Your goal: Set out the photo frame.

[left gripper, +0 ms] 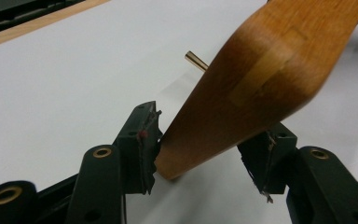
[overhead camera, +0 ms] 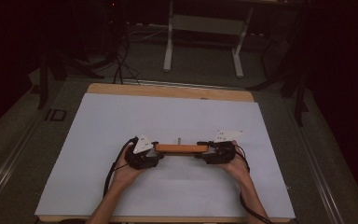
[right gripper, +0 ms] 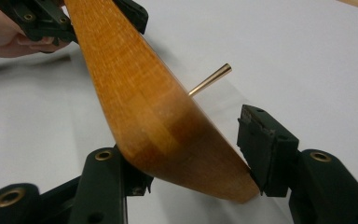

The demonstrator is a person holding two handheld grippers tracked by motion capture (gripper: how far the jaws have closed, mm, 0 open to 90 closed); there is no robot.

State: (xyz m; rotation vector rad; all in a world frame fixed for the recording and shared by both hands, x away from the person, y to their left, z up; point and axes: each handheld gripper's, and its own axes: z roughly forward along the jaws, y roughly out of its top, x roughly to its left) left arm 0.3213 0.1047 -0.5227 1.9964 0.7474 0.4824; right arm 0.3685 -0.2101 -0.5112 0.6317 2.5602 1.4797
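Left fingers [left gripper: 205,154] clamp one end of a board [overhead camera: 182,148]; right fingers [right gripper: 193,161] stand wide around the other end, barely touching. The board is orange-brown wood, on edge, with a brass pin [right gripper: 209,80]. White surface [overhead camera: 121,121] around, nothing in the way.

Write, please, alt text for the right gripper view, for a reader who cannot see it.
A curved orange-brown wooden piece runs from top left to bottom right, its near end between the right gripper's two black jaws. A thin brass-coloured rod sticks out from behind it, above the white table cover. At top left, the left gripper holds its far end.
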